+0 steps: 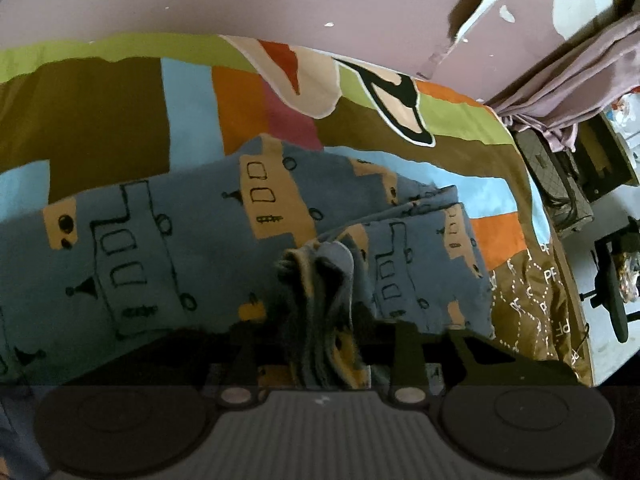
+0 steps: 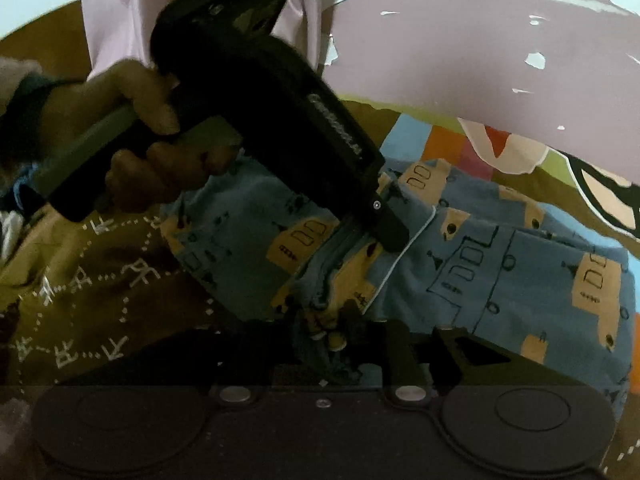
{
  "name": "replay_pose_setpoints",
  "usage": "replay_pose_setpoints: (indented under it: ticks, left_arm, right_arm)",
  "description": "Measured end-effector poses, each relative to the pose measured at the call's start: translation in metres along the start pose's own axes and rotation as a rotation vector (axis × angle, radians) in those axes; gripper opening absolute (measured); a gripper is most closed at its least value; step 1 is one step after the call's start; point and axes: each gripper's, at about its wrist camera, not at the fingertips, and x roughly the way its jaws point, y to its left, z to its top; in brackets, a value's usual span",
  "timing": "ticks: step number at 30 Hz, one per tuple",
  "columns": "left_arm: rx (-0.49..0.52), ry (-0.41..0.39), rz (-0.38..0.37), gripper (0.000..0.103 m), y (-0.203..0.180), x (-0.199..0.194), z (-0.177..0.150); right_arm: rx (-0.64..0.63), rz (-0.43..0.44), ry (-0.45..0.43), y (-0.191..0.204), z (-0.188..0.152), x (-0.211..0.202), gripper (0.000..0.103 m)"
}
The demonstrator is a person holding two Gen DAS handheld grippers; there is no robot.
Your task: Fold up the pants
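The blue pants (image 1: 168,240) with tan and black building prints lie on a patchwork bedspread (image 1: 100,120). In the left wrist view my left gripper (image 1: 324,340) is shut on a bunched fold of the pants (image 1: 320,280) at the lower middle. In the right wrist view my right gripper (image 2: 332,344) is shut on a bunched edge of the same pants (image 2: 500,272). The left gripper (image 2: 360,232) also shows there, held by a hand, its tip clamped on the fabric just above my right gripper.
A pink wall (image 1: 280,0) with peeling paint stands behind the bed. At the right are a hanging pink cloth (image 1: 580,80), a quilted bag (image 1: 556,184) and a black chair base (image 1: 612,292) on the floor past the bed's edge.
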Motion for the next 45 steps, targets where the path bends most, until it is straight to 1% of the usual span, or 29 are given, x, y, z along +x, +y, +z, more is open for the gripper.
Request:
replay_pose_setpoints:
  ticks: [1,3,4,6,8,10,12,13,17,19,21,22,23,24,25,27,29,31,32,34,35,36,38,40,41,42,43,44,45]
  left_arm:
    - [0.016,-0.01,0.006,0.055,-0.003,-0.003,-0.002]
    - [0.058,-0.04,0.031,0.07,-0.01,-0.013,-0.006]
    - [0.078,-0.053,0.048,0.072,-0.012,-0.017,-0.01]
    - [0.104,-0.093,0.096,0.082,-0.016,-0.031,-0.019]
    - [0.111,-0.145,0.134,0.089,-0.017,-0.046,-0.031]
    - [0.103,-0.212,0.175,0.092,-0.016,-0.065,-0.047]
    - [0.081,-0.276,0.233,0.093,-0.012,-0.085,-0.065]
    - [0.066,-0.298,0.262,0.094,-0.01,-0.092,-0.072]
    - [-0.007,-0.383,0.413,0.094,0.001,-0.122,-0.098]
    - [-0.069,-0.435,0.471,0.094,0.009,-0.136,-0.11]
    - [-0.136,-0.485,0.504,0.093,0.022,-0.148,-0.12]
    - [-0.179,-0.505,0.504,0.093,0.031,-0.151,-0.124]
    - [-0.211,-0.511,0.496,0.088,0.04,-0.154,-0.126]
    - [-0.249,-0.506,0.482,0.08,0.05,-0.154,-0.127]
    - [-0.278,-0.496,0.461,0.075,0.059,-0.154,-0.128]
    - [-0.323,-0.485,0.414,0.056,0.075,-0.152,-0.129]
    - [-0.362,-0.485,0.385,0.053,0.089,-0.15,-0.13]
    - [-0.406,-0.491,0.35,0.05,0.098,-0.145,-0.132]
    - [-0.424,-0.493,0.331,0.049,0.103,-0.143,-0.132]
    - [-0.446,-0.502,0.317,0.048,0.108,-0.138,-0.134]
    - [-0.453,-0.508,0.324,0.045,0.11,-0.136,-0.134]
    - [-0.46,-0.516,0.335,0.038,0.111,-0.136,-0.135]
    - [-0.463,-0.526,0.341,0.037,0.113,-0.135,-0.133]
    - [-0.454,-0.514,0.346,0.037,0.113,-0.133,-0.131]
    - [-0.459,-0.507,0.347,0.037,0.114,-0.132,-0.13]
    - [-0.476,-0.507,0.338,0.041,0.116,-0.13,-0.129]
    - [-0.5,-0.514,0.322,0.044,0.119,-0.13,-0.13]
    - [-0.53,-0.522,0.299,0.049,0.121,-0.129,-0.132]
    - [-0.556,-0.531,0.288,0.049,0.123,-0.128,-0.132]
  right_arm:
    - [-0.005,0.011,-0.009,-0.003,-0.001,-0.006,0.041]
    - [-0.009,0.017,-0.035,-0.011,-0.002,-0.022,0.067]
    - [-0.009,0.022,-0.04,-0.017,-0.002,-0.031,0.07]
    - [-0.007,0.007,-0.038,-0.03,0.001,-0.047,0.081]
    - [-0.016,-0.016,-0.021,-0.044,0.007,-0.062,0.087]
    - [-0.079,-0.041,0.002,-0.053,0.019,-0.072,0.092]
    - [-0.152,-0.063,0.013,-0.058,0.035,-0.077,0.102]
    - [-0.189,-0.059,0.024,-0.058,0.044,-0.076,0.102]
    - [-0.285,0.033,0.108,-0.049,0.075,-0.048,0.102]
    - [-0.28,0.081,0.166,-0.042,0.084,-0.024,0.102]
    - [-0.265,0.118,0.222,-0.035,0.087,0.003,0.099]
    - [-0.269,0.118,0.229,-0.032,0.086,0.012,0.097]
    - [-0.272,0.115,0.227,-0.028,0.085,0.019,0.092]
    - [-0.27,0.112,0.219,-0.027,0.083,0.024,0.085]
    - [-0.269,0.11,0.214,-0.026,0.082,0.026,0.081]
    - [-0.281,0.091,0.199,-0.026,0.079,0.028,0.057]
    - [-0.269,0.086,0.192,-0.029,0.077,0.028,0.05]
    - [-0.218,0.101,0.188,-0.037,0.078,0.029,0.05]
    - [-0.18,0.126,0.19,-0.043,0.078,0.029,0.051]
    - [-0.105,0.17,0.17,-0.054,0.077,0.023,0.062]
    - [-0.085,0.192,0.154,-0.058,0.077,0.018,0.071]
    - [-0.079,0.205,0.138,-0.06,0.076,0.013,0.073]
    - [-0.085,0.16,0.106,-0.063,0.075,0.006,0.073]
    - [-0.076,0.086,0.093,-0.065,0.075,0.004,0.069]
    - [-0.067,0.057,0.088,-0.067,0.073,0.004,0.063]
    - [-0.052,0.028,0.085,-0.068,0.071,0.007,0.056]
    - [-0.032,0.006,0.081,-0.069,0.068,0.01,0.052]
    - [-0.015,-0.003,0.081,-0.071,0.064,0.012,0.045]
    - [0.002,-0.015,0.085,-0.07,0.06,0.019,0.039]
